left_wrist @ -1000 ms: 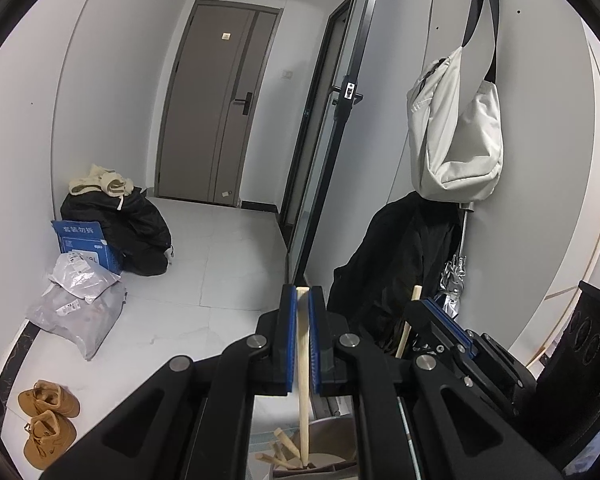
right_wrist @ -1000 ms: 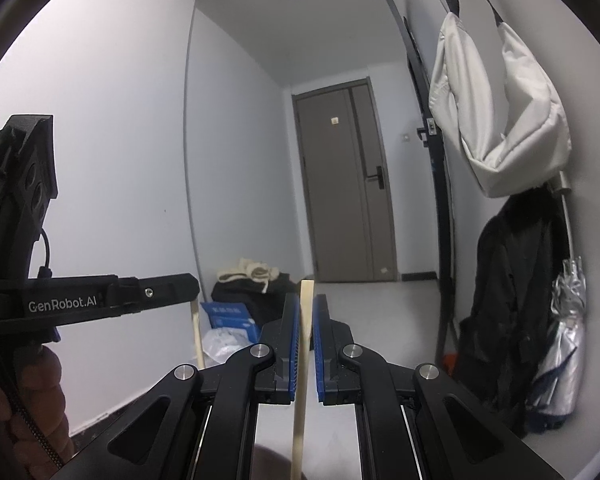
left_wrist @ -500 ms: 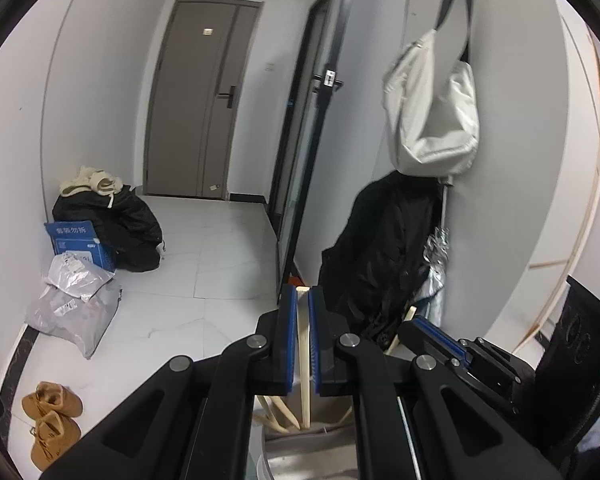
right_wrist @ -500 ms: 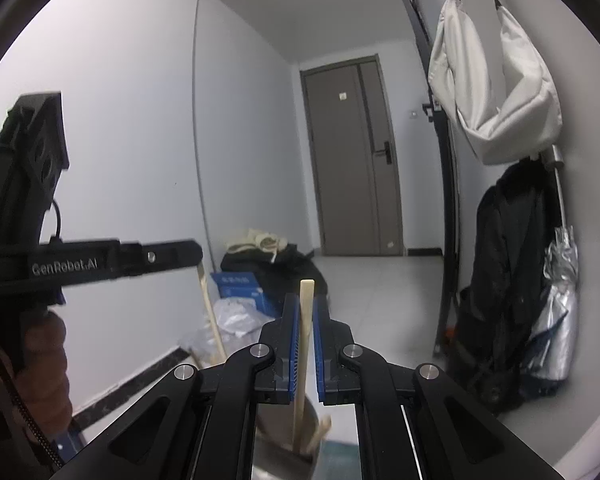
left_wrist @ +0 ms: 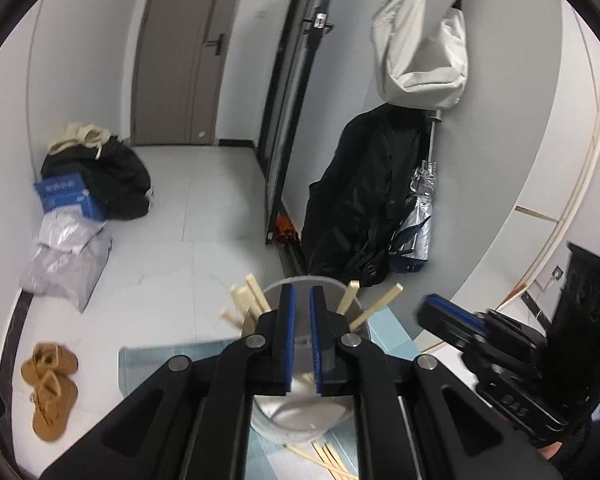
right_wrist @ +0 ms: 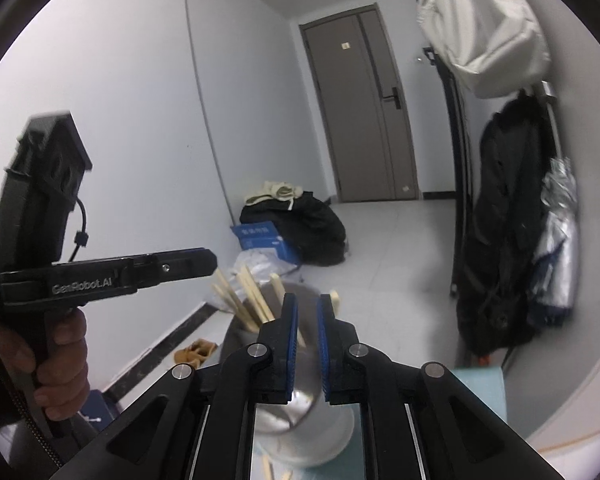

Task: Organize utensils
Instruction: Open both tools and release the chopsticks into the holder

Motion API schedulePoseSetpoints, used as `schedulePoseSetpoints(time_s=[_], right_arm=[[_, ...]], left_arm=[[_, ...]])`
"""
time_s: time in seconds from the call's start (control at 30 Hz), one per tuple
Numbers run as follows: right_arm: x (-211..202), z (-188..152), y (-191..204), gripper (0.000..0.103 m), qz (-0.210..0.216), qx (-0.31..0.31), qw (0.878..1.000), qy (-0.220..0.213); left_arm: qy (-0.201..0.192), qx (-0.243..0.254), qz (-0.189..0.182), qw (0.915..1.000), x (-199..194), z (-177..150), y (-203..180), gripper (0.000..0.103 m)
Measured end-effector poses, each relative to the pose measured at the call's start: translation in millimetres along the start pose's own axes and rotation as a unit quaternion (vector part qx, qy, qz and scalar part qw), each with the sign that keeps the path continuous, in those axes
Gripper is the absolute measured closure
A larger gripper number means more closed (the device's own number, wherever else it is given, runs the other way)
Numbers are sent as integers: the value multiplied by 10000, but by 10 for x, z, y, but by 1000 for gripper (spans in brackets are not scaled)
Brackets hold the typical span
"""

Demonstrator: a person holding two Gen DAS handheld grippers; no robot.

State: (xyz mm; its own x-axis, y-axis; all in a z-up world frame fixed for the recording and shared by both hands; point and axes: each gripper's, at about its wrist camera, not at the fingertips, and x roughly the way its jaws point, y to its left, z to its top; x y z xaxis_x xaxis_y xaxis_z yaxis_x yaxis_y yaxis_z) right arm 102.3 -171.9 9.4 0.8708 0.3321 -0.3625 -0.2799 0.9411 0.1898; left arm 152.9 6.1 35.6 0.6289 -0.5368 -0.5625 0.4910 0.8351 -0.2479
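Observation:
A metal cup (left_wrist: 300,412) stands on a light blue table (left_wrist: 160,364) and holds several wooden chopsticks (left_wrist: 248,300). My left gripper (left_wrist: 302,294) hovers over the cup's mouth, jaws slightly apart and empty. My right gripper (right_wrist: 305,300) also hovers over the cup (right_wrist: 304,432), jaws slightly apart and empty, with chopsticks (right_wrist: 244,296) leaning to its left. Loose chopsticks (left_wrist: 324,456) lie on the table in front of the cup. The right gripper shows in the left wrist view (left_wrist: 452,316); the left gripper shows in the right wrist view (right_wrist: 204,260).
Beyond the table edge is a white tiled floor with bags (left_wrist: 64,256), a blue box (left_wrist: 66,196) and brown shoes (left_wrist: 48,392). A black coat (left_wrist: 364,192) and white bag (left_wrist: 420,52) hang on the right wall. A grey door (left_wrist: 180,52) is at the back.
Both grippers let go of the chopsticks they held; these now stand in the cup. Both grippers tilted downward, bringing the cup and table into view.

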Motion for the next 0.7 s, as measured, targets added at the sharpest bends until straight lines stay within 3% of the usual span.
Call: schedulePoseSetpoints(time_s=[0.1,0.17,0.23,0.27,0.3,0.53,0.7], right_arm=[[-203,-86,18,70,-64,18,10000,24],[-330,-128,27,69,-125,21,9999,25],[-459,-165,16,67,-160,99,9998,-4],[-548,-191,7,67,-168,184,9997,-23],[-611,-208,5,65,-183,249,9995,-39],[-1039,-390,129,53,-217,203,9995,-81],[-1192,-441,202,36,-237,240,9993,-132]], left_arm=[[-48,-66,123,9999,-139,-55,-65,65],[-94,-99,214,9997,-229,-84,-121,51],[-101,-221,352,9991,-304,-108,-170,30],[-116,-323,399,9986,-342,-127,-188,13],[-182,-417,470,9979,-393,-154,-216,6],[-504,-497,1099,9914,-658,-344,-430,2],[-553,-597,1360,9874,-786,-486,-447,1]])
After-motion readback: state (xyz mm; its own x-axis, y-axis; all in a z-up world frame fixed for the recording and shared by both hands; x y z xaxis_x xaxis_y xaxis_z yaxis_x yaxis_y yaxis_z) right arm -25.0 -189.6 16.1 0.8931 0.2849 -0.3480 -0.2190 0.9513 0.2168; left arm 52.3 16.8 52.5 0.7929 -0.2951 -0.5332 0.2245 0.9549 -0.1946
